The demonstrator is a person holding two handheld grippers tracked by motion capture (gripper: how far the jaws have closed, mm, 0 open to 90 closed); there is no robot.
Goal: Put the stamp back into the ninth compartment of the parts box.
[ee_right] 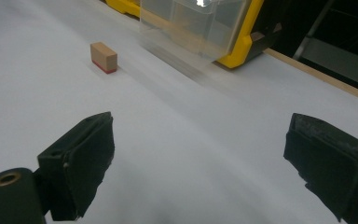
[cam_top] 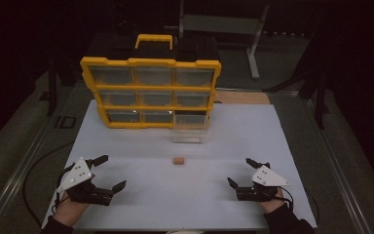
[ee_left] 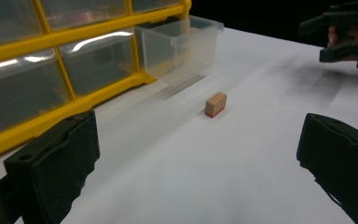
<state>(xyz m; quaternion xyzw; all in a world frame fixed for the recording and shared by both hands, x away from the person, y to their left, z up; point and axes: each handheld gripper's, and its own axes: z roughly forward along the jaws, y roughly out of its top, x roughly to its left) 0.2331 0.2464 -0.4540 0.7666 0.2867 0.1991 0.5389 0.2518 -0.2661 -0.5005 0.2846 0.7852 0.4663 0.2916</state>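
Table (cam_top: 141,204): white top; carries every item listed below.
Organiser (cam_top: 151,92): yellow frame with clear drawers in three rows, standing upright at the far edge of the table, left of centre. A yellow handle shows on top in the high view.
Drawer (cam_top: 190,127): clear plastic, pulled out of the bottom right slot of the organiser and resting on the table in front of it. In both gripper views it looks empty, and its front is blurred.
Left gripper (cam_top: 108,171): near the near left corner of the table, held by a hand; jaws wide apart, holding nothing. The left gripper view shows both black pads low in the picture with bare table between them.
Right gripper (cam_top: 240,172): near the near right corner, held by a hand; jaws wide apart, holding nothing. The left gripper view shows it at the upper right, well apart from the block.
Block (cam_top: 177,160): small and tan, lying on the table between the two grippers and just in front of the drawer, touching neither. The gripper views show a red bottom face; the high view shows a plain tan spot.
Obstructions: open table between each gripper and the block.
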